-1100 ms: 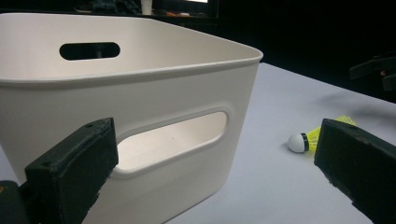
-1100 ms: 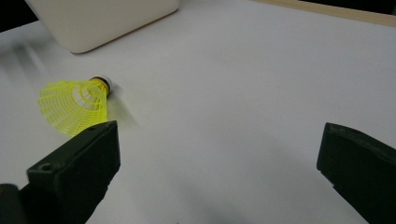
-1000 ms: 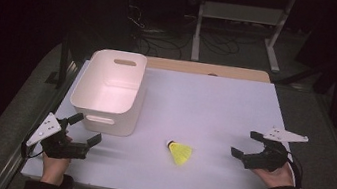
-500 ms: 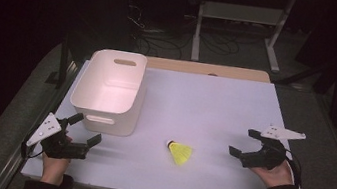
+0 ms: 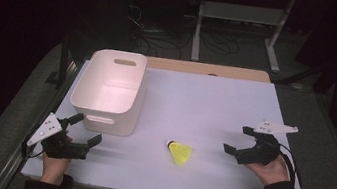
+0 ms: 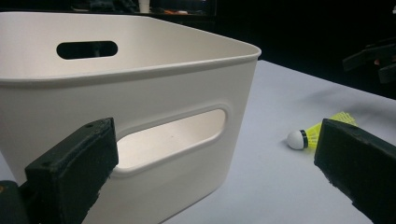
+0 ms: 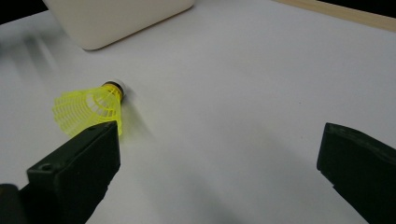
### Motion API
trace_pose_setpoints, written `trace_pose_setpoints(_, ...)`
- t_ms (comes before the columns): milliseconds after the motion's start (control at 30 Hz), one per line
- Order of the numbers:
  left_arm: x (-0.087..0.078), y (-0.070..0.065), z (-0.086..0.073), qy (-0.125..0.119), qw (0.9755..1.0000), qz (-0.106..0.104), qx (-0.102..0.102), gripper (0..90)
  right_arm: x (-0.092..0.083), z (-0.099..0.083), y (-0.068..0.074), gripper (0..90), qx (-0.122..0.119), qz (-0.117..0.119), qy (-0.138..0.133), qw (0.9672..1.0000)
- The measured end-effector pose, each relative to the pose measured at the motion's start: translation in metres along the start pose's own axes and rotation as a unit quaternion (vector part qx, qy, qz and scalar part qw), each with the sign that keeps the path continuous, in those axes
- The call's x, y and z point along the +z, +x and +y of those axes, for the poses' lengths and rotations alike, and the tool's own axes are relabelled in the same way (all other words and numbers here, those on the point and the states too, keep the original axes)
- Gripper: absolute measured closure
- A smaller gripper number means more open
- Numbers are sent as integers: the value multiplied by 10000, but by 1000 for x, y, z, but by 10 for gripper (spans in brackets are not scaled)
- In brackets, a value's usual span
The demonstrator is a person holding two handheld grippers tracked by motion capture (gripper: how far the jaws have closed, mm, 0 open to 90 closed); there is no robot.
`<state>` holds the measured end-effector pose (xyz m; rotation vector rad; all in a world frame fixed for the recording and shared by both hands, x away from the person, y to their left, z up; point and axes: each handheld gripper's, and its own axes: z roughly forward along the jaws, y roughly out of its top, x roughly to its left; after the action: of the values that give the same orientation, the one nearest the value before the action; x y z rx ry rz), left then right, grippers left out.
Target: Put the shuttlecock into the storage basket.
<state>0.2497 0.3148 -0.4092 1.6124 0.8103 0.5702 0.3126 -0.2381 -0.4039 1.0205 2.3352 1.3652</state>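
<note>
- The right gripper (image 5: 239, 141) rests at the near right of the table (image 5: 216, 101), fingers spread wide and holding nothing.
- The left gripper (image 5: 86, 131) rests at the near left, just before the white bin (image 5: 109, 90), fingers likewise wide apart and empty.
- The yellow shuttlecock (image 5: 180, 152) lies on its side on the table between the two grippers, apart from both and somewhat nearer the right one.
- Long axis: the white cork tip points toward the bin; the skirt flares toward the near edge.
- From the right gripper, the shuttlecock lies ahead and to the left of the finger gap, so the judged coming move is a reach leftward across the table.
- The right gripper view shows the skirt (image 7: 86, 112) just beyond its left finger (image 7: 74, 172), cork end farther away.
- The left gripper view shows the cork (image 6: 295, 139) beside its right finger (image 6: 355, 172), plus the handle slot (image 6: 170, 140) in the bin's near wall.
</note>
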Motion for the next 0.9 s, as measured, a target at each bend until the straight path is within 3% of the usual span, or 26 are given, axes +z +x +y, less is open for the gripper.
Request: trace_pose_setpoints(900,1,0,0,35,10000,-30,30,0,22,25,21,0,-299,381,273,9985)
